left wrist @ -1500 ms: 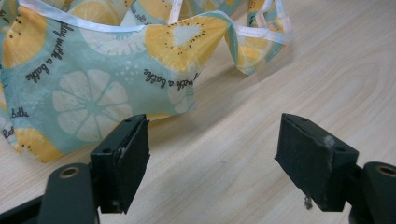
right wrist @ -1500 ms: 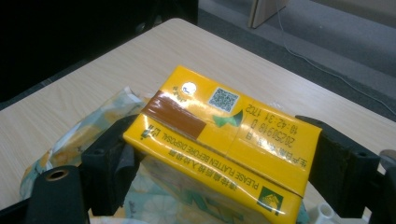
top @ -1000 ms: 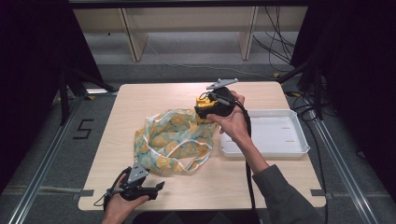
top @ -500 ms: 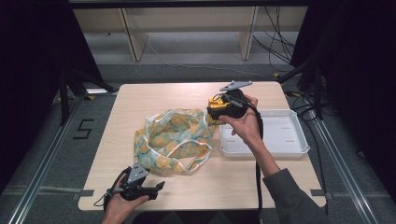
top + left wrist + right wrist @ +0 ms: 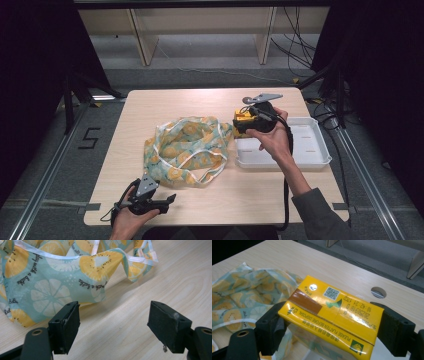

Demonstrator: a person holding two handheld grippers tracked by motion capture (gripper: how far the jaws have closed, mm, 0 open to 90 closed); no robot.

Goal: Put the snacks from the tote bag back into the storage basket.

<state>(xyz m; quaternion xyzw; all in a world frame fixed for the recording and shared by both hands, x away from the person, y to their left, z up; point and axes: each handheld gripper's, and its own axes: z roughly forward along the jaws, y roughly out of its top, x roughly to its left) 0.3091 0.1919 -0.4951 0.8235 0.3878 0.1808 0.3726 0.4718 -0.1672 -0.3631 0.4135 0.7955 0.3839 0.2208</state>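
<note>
Two grippers: right gripper [image 5: 329, 332] fingers clamp yellow carton [image 5: 329, 315] by stiff narrow sides, light, crushable; left gripper [image 5: 115, 327] fingers wide, empty, near soft cloth bag [image 5: 55, 282].

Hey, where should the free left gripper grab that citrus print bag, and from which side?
Grip the near white-trimmed rim of the bag, coming in low from the person's edge. That edge stands up in a fold facing the open left gripper, so one of the fingers probably slides inside.

Even overhead light on the table [image 5: 210, 100], surroundings nearly black. Soft short shadows. Small glare spot on the yellow carton [image 5: 313, 286] top. Gripper views sharp, high view slightly soft.
</note>
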